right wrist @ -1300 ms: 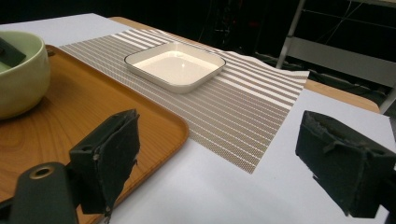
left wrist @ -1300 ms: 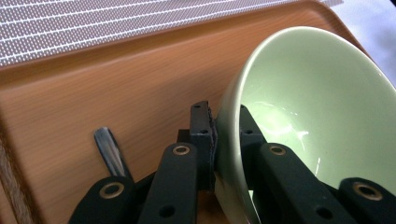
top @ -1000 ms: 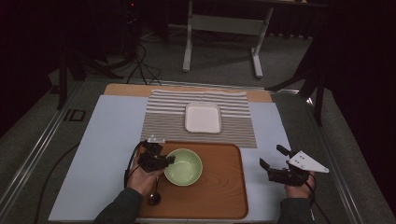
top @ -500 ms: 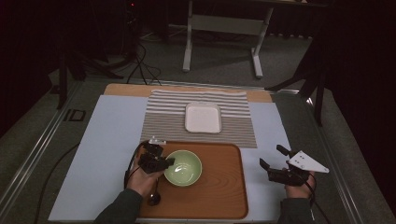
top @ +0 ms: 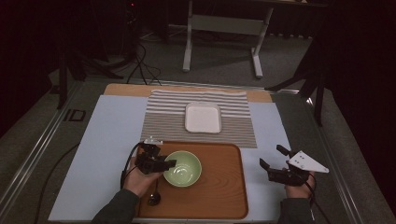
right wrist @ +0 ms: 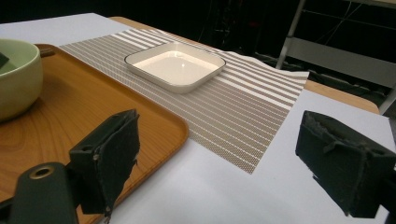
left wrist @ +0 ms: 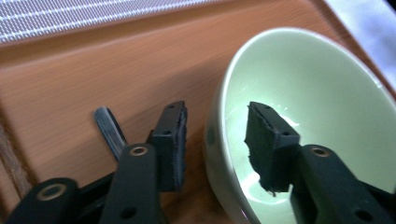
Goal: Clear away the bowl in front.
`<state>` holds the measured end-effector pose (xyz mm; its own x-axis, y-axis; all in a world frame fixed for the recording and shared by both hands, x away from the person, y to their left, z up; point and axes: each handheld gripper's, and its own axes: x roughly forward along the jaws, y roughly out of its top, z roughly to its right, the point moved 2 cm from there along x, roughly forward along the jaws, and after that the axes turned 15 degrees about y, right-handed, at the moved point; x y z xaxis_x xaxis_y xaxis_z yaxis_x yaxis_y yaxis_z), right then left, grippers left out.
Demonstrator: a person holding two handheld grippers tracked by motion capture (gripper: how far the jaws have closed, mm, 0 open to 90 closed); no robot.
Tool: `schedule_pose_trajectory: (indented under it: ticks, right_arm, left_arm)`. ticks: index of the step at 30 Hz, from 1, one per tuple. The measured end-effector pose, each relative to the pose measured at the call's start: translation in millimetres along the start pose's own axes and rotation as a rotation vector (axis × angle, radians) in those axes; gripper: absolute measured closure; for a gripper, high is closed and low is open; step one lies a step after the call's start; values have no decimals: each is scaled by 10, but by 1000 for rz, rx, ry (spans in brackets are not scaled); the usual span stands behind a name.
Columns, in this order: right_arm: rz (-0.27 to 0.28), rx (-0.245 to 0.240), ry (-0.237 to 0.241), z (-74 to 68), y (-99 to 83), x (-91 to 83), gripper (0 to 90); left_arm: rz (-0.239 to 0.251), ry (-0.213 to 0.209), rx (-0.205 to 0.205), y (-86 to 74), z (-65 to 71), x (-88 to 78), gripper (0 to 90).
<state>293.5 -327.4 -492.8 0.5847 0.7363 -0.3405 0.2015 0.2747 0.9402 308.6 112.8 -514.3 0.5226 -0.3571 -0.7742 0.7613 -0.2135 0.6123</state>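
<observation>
Straddling bowl rim, fingers apart

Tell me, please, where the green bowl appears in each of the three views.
High view: green bowl sits left of centre on the wooden tray.
Left gripper view: bowl at right, its rim between the jaws.
Right gripper view: bowl at the left edge.
Shared landmark: the wooden tray under the bowl.

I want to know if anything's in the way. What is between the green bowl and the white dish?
Between the green bowl and the white square dish lie bare wooden tray and striped placemat, as the high view shows.
</observation>
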Motion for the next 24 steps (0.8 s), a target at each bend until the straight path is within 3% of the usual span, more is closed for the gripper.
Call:
schedule_pose_trajectory:
  ticks: [6,16,24]
  right_arm:
    - [0,-1,0,3,-1,1,130]
    - [0,5,-3,2,-2,-6,130]
    - [4,6,-7,8,-4,-12,130]
  left_arm:
    - [48,-10,7,46,-69,-95,553]
    - [125,-13,-28,171,-205,-257,545]
    - [220,35,-14,436,-220,-367,531]
